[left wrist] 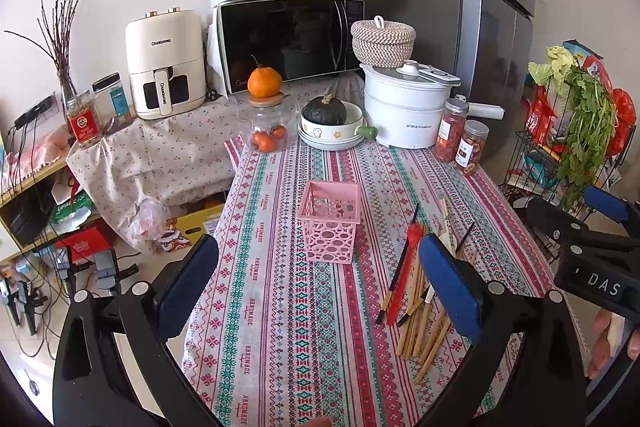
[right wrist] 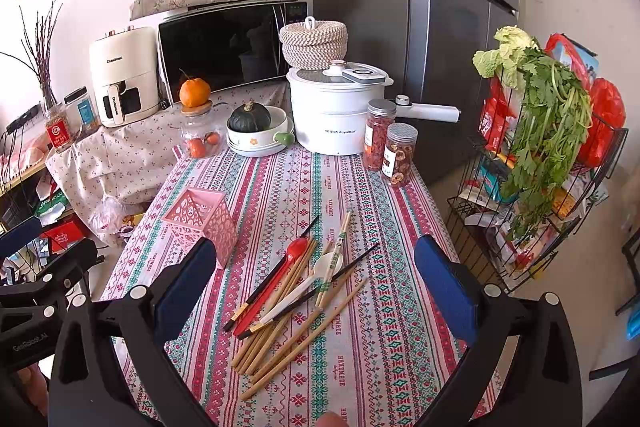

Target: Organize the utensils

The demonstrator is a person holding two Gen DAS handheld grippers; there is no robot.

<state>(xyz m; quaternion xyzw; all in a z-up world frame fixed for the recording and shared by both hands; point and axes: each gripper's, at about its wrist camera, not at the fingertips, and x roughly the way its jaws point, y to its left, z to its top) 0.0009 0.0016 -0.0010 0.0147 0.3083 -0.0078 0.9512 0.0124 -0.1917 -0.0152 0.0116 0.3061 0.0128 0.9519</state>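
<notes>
The pile of utensils (right wrist: 304,291) lies flat on the striped tablecloth (right wrist: 384,327), to the right of the pink basket (right wrist: 200,223) and a little nearer to the person. In the pile are bamboo chopsticks (right wrist: 288,339), black chopsticks (right wrist: 352,267), a red spoon (right wrist: 296,249) and a white spoon (right wrist: 326,265). Most of them point the same way, slanting from the near left up toward the far right, with the spoon bowls at the far end.

The basket stands upright with its open top up, and nothing is in it yet.

The right claw (right wrist: 316,275) hangs over the pile with its two blue pads wide apart and nothing between them. The pile sits right in front of it, so this hand looks like the closer one to pick things up.

The left claw (left wrist: 320,279) is also wide apart and empty. It faces the basket, and the pile is off to its right side.
</notes>
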